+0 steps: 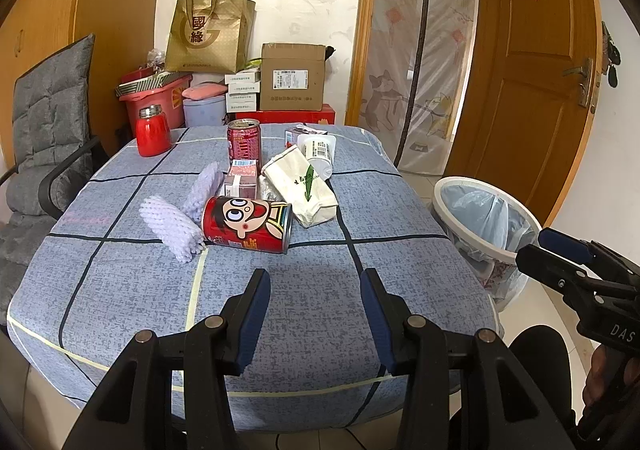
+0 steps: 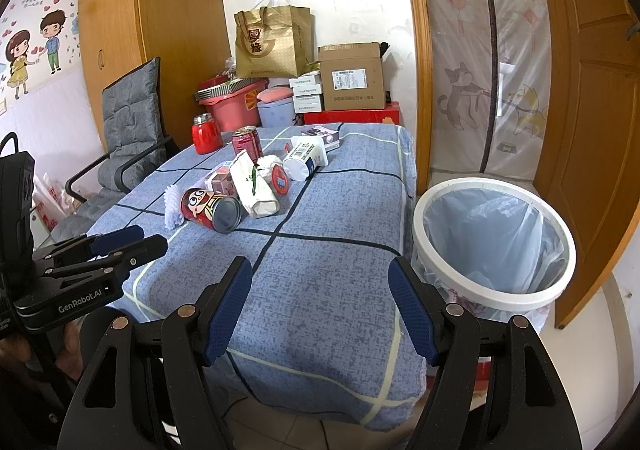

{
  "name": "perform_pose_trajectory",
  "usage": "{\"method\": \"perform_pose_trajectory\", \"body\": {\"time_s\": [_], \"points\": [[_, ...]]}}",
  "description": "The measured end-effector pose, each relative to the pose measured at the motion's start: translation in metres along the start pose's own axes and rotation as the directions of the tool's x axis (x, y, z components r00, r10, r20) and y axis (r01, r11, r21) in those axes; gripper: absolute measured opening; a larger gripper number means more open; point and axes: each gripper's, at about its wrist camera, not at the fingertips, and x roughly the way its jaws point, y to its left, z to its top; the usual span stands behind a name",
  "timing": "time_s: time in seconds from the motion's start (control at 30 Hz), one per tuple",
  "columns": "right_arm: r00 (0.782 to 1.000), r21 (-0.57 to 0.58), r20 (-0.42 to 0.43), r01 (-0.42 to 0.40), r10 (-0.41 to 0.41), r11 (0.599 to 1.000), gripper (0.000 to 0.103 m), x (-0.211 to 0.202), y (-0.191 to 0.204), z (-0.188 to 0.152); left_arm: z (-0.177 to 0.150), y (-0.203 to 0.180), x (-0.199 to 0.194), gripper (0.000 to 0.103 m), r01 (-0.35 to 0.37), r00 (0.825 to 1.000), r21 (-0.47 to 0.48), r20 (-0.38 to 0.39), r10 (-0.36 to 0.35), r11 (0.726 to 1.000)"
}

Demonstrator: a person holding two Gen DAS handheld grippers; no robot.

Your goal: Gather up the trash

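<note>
Both the left tool (image 1: 316, 314) and the right tool (image 2: 320, 306) are hovering wide open and holding nothing over the near edge of the surface (image 1: 304, 282). The trash is lying mid-surface, led by a cartoon can (image 1: 247, 224) on its side, with the lined bin (image 2: 494, 242) standing just beside the surface's right edge.

Table (image 1: 280, 290) under a blue-grey cloth with dark and pale grid lines. On it, clustered mid-surface: cartoon-printed red can (image 1: 248, 224) on its side, two white foam nets (image 1: 172, 228) beside it, white paper bag (image 1: 300, 186), small pink boxes (image 1: 241, 180), upright red can (image 1: 244, 140), tipped white cup (image 1: 318, 152). Red jar (image 1: 153, 131) stands at the far left corner.
</note>
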Motion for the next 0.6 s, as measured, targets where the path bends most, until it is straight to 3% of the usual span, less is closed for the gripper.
{"method": "perform_pose_trajectory", "body": {"time_s": [0.6], "points": [[1.0,-0.002,0.002,-0.002,0.002,1.0,0.071,-0.0004,0.0004,-0.0004,0.0,-0.0001,0.0006,0.047,0.001,1.0,0.001,0.001,-0.001,1.0]]}}
